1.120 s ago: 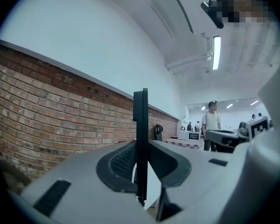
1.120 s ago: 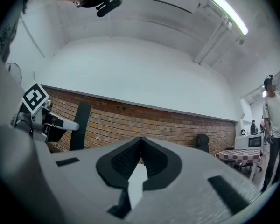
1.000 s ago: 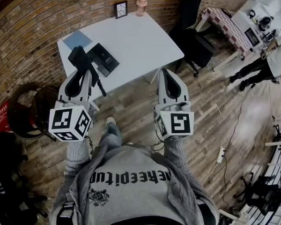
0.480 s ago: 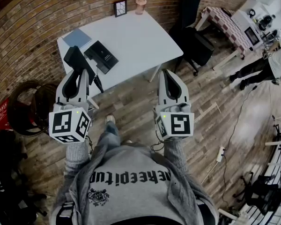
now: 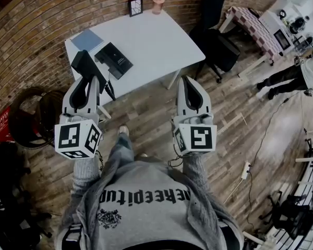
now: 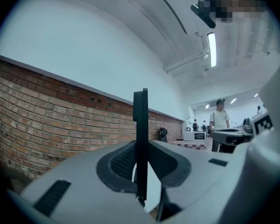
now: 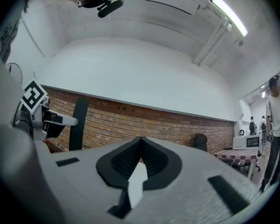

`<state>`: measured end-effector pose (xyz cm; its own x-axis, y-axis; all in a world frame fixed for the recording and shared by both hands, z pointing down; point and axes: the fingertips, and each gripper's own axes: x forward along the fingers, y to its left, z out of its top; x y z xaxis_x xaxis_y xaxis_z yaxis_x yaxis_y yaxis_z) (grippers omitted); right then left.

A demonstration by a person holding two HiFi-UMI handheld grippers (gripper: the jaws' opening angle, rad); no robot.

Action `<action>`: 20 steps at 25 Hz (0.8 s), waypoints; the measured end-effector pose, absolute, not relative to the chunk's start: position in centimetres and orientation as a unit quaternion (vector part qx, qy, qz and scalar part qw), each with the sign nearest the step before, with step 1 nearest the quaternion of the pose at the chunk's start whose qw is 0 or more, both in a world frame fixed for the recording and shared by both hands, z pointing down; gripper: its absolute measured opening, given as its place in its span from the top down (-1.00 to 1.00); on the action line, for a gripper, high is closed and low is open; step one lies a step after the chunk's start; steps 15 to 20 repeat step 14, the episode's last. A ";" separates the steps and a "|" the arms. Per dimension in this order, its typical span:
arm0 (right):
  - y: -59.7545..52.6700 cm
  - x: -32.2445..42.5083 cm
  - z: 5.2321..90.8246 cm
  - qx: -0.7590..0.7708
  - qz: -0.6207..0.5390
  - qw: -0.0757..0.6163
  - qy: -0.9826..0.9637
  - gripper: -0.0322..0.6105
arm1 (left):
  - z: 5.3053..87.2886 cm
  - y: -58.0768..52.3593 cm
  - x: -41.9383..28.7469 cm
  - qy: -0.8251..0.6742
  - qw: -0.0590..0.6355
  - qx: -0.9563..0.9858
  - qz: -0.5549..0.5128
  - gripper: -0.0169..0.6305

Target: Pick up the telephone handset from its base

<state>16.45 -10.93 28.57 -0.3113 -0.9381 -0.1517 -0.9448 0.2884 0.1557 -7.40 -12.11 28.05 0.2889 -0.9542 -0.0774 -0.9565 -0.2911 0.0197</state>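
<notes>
Wall (image 5: 36, 30): brick, curves round far side of scene.
Floor (image 5: 146, 113): wood planks, under both arms.
Tabletop (image 5: 151, 40): white, far centre; carries the phone gear at its left end.
Left hand-held gripper (image 5: 89, 79): held about level, near tabletop's left-near corner, jaws clamped on handset. Grip is mid-body, prob. so it won't tip.
Right hand-held gripper (image 5: 190, 79): jaws together, nothing in them. Parked over floor, well right of phone; looks idle, kept clear of cord.
Base (image 5: 115, 60): black, flat on tabletop, far-right of handset, cradle bare.
Pad (image 5: 87, 40): blue, just left of base on tabletop, not involved.
Handset (image 5: 85, 64): black, off base & in the air at tabletop's left edge. Stands upright btwn left jaws, thin edge facing gripper cam.
Cord (image 5: 109, 90): dark, hangs near tabletop edge beside handset; where it ends I can't tell.
Status: pick-up looks done. Next move needs slack in cord so base isn't dragged.
</notes>
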 end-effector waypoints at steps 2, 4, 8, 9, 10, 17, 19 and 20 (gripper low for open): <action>-11.0 16.4 28.6 -0.586 0.107 0.015 0.803 0.89 | 28.0 -12.1 -7.5 0.596 0.015 -0.802 0.037 0.73; -11.0 16.3 28.6 -0.585 0.107 0.015 0.804 0.89 | 28.0 -12.1 -7.5 0.597 0.016 -0.802 0.037 0.73; -11.0 16.1 28.8 -0.585 0.105 0.017 0.804 0.89 | 28.0 -12.0 -7.8 0.598 0.017 -0.801 0.036 0.73; -11.0 16.0 28.9 -0.585 0.105 0.015 0.804 0.89 | 28.1 -11.9 -7.8 0.598 0.016 -0.801 0.035 0.73; -11.0 15.9 28.9 -0.584 0.105 0.014 0.805 0.89 | 28.1 -11.9 -7.9 0.598 0.016 -0.800 0.035 0.73; -11.0 15.7 29.1 -0.584 0.102 0.013 0.806 0.89 | 28.3 -11.9 -8.2 0.600 0.016 -0.799 0.034 0.73; -11.0 15.7 29.1 -0.584 0.102 0.013 0.806 0.89 | 28.3 -11.9 -8.2 0.600 0.016 -0.799 0.034 0.73; -11.0 15.7 29.1 -0.584 0.102 0.013 0.806 0.89 | 28.3 -11.9 -8.2 0.600 0.016 -0.799 0.034 0.73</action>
